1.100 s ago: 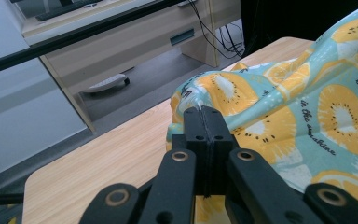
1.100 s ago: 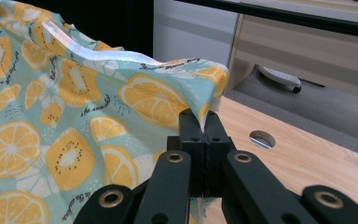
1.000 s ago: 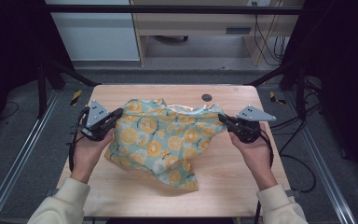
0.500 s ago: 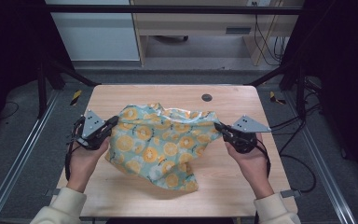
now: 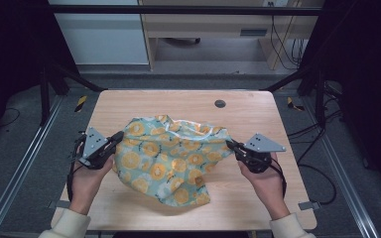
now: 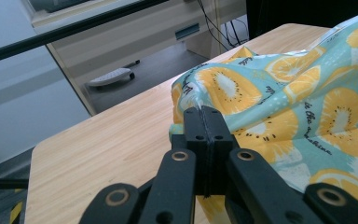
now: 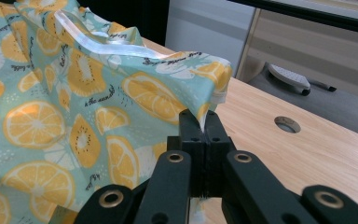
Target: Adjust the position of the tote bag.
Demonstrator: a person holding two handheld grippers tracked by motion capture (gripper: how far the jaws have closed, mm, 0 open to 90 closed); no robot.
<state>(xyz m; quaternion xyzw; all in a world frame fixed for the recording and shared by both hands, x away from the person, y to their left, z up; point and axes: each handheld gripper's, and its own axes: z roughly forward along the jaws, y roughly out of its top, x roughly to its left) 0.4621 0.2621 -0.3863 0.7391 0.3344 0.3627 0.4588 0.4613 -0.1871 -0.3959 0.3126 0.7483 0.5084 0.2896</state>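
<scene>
A teal cloth (image 5: 171, 158) printed with orange slices lies crumpled across the middle of the wooden table (image 5: 258, 114). My left gripper (image 5: 117, 137) is shut on the cloth's left edge, and in the left gripper view the cloth (image 6: 279, 107) is pinched between the jaws of the gripper (image 6: 204, 114). My right gripper (image 5: 229, 144) is shut on the cloth's right corner. In the right gripper view that corner (image 7: 205, 79), with a white hem, sticks up from the gripper (image 7: 200, 122). The cloth sags between the two grippers, its near part resting on the table.
A round cable hole (image 5: 220, 103) sits in the table near its far edge, also seen from the right gripper (image 7: 286, 124). Black frame rails (image 5: 25, 163) run along both sides of the table. A cabinet (image 5: 203, 29) stands beyond it.
Both grippers have come toward the near side of the table and lower, drawing the cloth with them. The cloth hangs slacker and more of it rests on the table.
</scene>
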